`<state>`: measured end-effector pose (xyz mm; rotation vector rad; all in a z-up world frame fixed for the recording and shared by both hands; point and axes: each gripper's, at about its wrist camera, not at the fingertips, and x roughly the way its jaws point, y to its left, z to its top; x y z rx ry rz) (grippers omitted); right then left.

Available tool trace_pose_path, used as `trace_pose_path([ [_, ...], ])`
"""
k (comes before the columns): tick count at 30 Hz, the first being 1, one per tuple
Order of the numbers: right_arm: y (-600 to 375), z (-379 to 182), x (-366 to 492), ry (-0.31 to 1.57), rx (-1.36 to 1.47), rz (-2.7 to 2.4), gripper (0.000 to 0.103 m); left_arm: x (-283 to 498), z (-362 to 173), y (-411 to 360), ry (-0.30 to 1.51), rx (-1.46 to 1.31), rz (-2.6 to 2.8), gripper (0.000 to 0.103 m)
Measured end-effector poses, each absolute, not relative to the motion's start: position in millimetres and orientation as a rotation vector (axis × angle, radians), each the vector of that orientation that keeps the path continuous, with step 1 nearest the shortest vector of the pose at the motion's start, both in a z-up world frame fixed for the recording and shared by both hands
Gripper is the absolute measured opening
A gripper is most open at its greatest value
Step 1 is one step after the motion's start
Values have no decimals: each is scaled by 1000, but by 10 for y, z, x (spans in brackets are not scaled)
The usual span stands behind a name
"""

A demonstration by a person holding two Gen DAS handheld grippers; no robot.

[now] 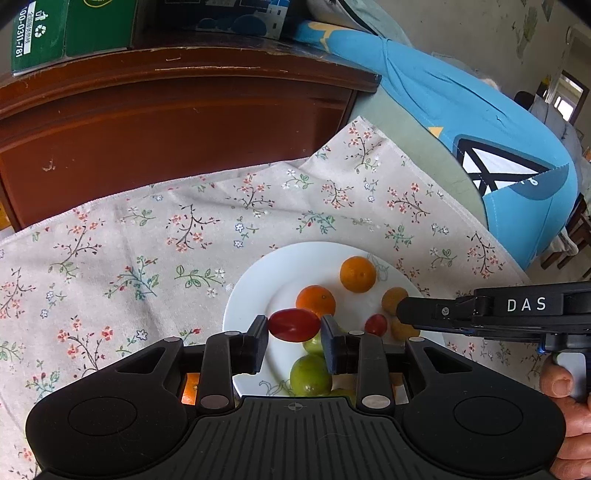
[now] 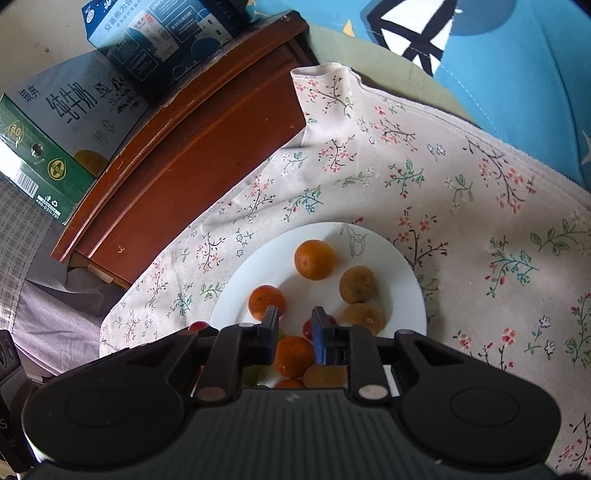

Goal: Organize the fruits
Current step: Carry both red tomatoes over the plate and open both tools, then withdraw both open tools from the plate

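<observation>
Red tomato clamped in left gripper above plate. Right gripper jaws slightly apart, empty; orange under them.

The right claw, seen side-on from the left wrist view, bears white letters "DAS" on its black body. Far beyond the left claw, up to its left, a green carton shows a recycling sign and the digits "00-0311-781" on a white strip. In the right wrist view the same carton, far up and left of that claw, reads "400-0311-781", a barcode, "8.0" and large "纯牛奶". The blue box stacked on it carries "安慕希"; its smaller print is too fine to read.
</observation>
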<state>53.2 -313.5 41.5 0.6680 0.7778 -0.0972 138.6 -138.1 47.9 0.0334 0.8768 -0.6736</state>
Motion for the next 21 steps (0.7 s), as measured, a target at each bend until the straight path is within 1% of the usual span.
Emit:
trace_pose_path([
  [4, -3125, 440, 529, 761, 663, -88, 21, 1389, 542, -1346, 863, 20, -659, 30],
  [6, -3100, 465, 524, 753, 657, -63, 21, 1413, 605, -1279, 852, -17, -642, 44],
  [7, -3072, 483, 523, 748, 645, -50, 21, 1430, 637, -1236, 844, -33, -627, 55],
  [8, -3046, 497, 522, 744, 632, -40, 21, 1445, 664, -1200, 837, -44, -610, 58],
  [11, -2918, 535, 527, 736, 567, 14, 21, 1510, 729, -1074, 829, -67, -566, 58],
  [14, -2726, 538, 527, 739, 492, 89, 21, 1577, 739, -942, 839, -56, -496, 63],
  [21, -2170, 467, 468, 735, 237, 236, 22, 1685, 589, -708, 900, -38, -355, 63],
])
